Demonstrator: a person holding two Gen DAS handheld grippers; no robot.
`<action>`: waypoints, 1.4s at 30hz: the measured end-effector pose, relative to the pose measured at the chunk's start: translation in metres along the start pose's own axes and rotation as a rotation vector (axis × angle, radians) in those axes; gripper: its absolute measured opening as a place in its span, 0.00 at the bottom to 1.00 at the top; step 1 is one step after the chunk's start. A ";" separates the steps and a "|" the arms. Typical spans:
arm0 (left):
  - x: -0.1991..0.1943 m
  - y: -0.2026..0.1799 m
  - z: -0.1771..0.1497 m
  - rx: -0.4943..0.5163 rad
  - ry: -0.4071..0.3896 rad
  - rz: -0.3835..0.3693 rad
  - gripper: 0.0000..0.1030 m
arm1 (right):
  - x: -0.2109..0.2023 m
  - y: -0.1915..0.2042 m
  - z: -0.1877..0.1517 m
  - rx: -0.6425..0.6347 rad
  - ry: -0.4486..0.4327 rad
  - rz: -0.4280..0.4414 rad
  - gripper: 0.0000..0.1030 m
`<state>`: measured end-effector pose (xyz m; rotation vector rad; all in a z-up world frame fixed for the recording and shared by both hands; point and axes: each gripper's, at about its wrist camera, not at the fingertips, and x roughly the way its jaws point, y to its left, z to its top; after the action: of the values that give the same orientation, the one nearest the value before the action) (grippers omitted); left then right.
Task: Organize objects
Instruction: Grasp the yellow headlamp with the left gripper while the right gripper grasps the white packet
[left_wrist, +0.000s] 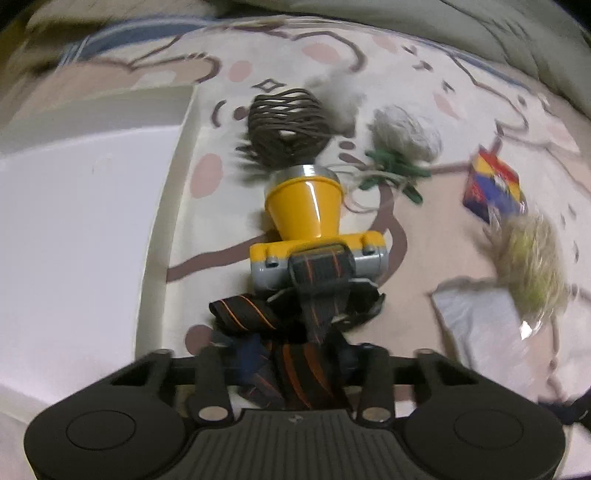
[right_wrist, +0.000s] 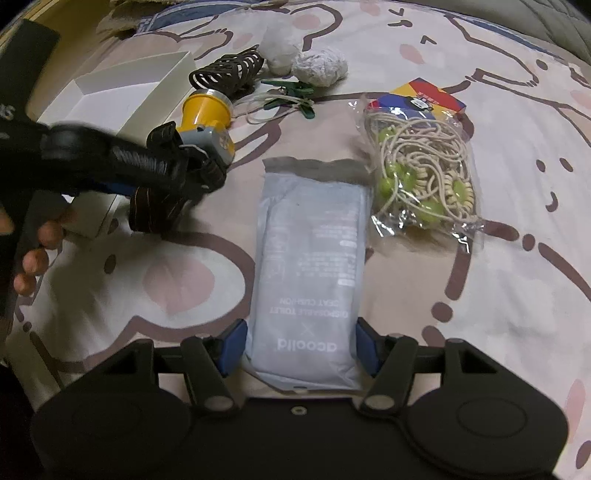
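A bed (right_wrist: 480, 295) fills both views, covered with a cream sheet (left_wrist: 424, 85) printed with brown cartoon outlines, pale pink blotches and a blue band along its far edge. At the far right, a grey-green quilted cover (right_wrist: 554, 22) lies bunched against the sheet. A dark strip shows past the bed's near left edge. The light is dim and warm, with soft shadows.
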<state>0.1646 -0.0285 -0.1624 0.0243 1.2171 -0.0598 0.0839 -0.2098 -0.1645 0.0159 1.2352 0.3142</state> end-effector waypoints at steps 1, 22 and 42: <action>-0.002 0.001 -0.001 0.011 0.003 -0.018 0.19 | -0.001 -0.001 -0.001 -0.002 0.002 0.000 0.61; -0.076 0.038 -0.087 0.094 0.036 -0.265 0.06 | -0.021 0.010 -0.035 -0.034 0.063 -0.009 0.60; -0.110 0.001 -0.057 0.234 -0.104 -0.167 0.49 | -0.028 0.012 -0.034 0.019 0.095 -0.002 0.76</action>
<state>0.0730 -0.0206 -0.0786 0.1225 1.1007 -0.3454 0.0409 -0.2103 -0.1477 0.0158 1.3323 0.3045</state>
